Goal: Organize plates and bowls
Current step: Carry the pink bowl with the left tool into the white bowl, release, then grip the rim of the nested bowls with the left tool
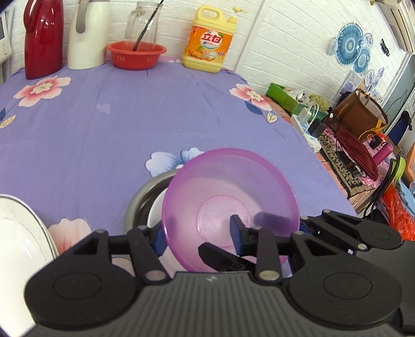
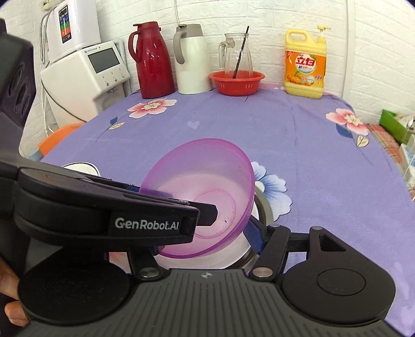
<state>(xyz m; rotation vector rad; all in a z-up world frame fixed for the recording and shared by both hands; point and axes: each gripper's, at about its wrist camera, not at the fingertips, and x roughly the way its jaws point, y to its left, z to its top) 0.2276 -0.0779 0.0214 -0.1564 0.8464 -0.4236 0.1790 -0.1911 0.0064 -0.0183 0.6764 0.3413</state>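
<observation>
Left gripper (image 1: pixel 197 237): jaws slightly apart, straddling the near wall of the translucent purple plastic bowl (image 1: pixel 230 197). The outer blue pad (image 1: pixel 158 241) sits at the outside of the wall. The inner one stands clear of it inside the bowl, so that reads as let go, not clamped.

Right gripper (image 2: pixel 205 243): jaws spread wide, nothing gripped. The purple bowl sits between them, and the right blue pad (image 2: pixel 255 238) is just beside its rim. The left finger is hidden behind the left gripper's body, which crosses the right wrist view from the left.

The bowl is tilted, mouth toward the cameras, resting in a round stainless steel basin (image 1: pixel 140 202). Something white (image 1: pixel 155 207) lies in the basin under it.

A white plate with a thin dark rim line (image 1: pixel 20 233) is near, at the left edge, on the purple floral tablecloth (image 1: pixel 116 124).

Back edge of the table, well apart:
- red vacuum jug (image 1: pixel 42 39)
- white jug (image 1: pixel 87 36)
- glass pitcher (image 1: pixel 142 23)
- red plastic colander (image 1: pixel 136 54)
- yellow detergent bottle (image 1: pixel 207 41)

A person's fingers (image 2: pixel 9 298) show bottom left.
</observation>
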